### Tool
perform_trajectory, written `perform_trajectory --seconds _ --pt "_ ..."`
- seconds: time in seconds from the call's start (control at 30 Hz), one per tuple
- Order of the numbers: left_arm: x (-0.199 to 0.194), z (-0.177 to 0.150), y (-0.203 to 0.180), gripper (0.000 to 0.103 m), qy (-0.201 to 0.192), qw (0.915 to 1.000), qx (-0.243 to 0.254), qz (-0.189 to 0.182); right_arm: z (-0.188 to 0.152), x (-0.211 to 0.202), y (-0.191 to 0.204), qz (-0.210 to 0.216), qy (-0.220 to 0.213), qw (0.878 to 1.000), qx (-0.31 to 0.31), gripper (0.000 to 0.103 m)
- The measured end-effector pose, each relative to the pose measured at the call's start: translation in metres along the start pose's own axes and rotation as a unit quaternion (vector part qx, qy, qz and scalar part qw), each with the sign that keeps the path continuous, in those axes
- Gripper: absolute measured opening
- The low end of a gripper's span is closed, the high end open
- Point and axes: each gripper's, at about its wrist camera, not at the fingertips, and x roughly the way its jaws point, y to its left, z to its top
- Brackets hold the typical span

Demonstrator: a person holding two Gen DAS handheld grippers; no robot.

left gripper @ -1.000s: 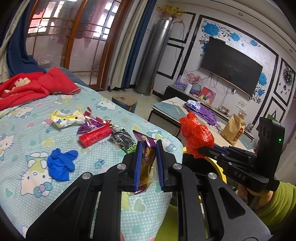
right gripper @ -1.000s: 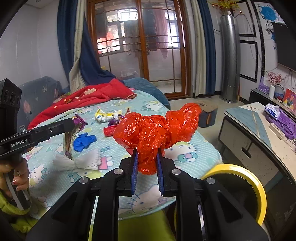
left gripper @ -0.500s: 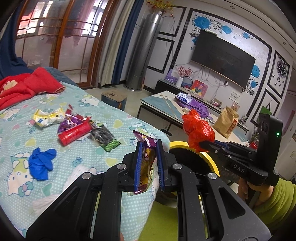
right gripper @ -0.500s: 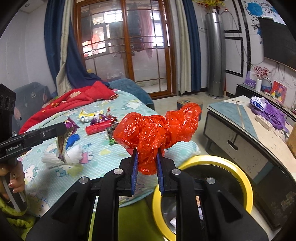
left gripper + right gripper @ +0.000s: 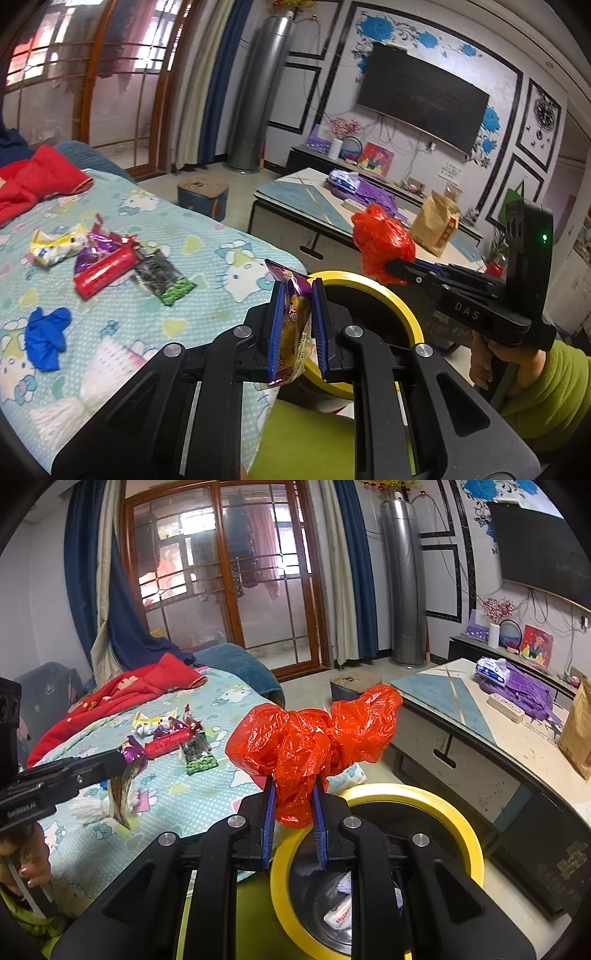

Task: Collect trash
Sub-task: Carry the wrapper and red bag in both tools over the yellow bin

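Item 1: your left gripper, closed on a purple and yellow snack wrapper. The wrapper stands upright between the blue pads, its lower end hanging below them, at the near right edge of the bed.

Item 2: your right gripper, clamped on a crumpled red plastic bag. The bulk of the bag bulges above and beyond the fingertips; a short tail hangs between the pads. In the right wrist view the bag is above the near rim of the bin.

Item 3: yellow-rimmed bin, black inside, on the floor just beside the bed's right edge, between the bed and the low table. A few white scraps of paper lie at the bottom.

Item 4: trash on the bed, far left of both grippers, lying close together:
- red tube-shaped packet
- yellow and white wrapper
- purple foil wrapper, touching the red packet
- black and green packet, just right of the red packet

Item 5: blue glove, crumpled, nearer you and apart from that cluster.

Item 6: white tissue, on the sheet near the left gripper's body.

Item 7: red blanket, bunched at the far left of the bed.
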Motion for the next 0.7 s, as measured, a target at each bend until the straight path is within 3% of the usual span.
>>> perform_trajectory --seconds 0.7 --pt "0.052 -0.012 -0.038 0.010 0.047 0.9965 0.047 -0.050 -0.012 0.012 -0.043 -0.030 0.055 0.997 0.054 0.018"
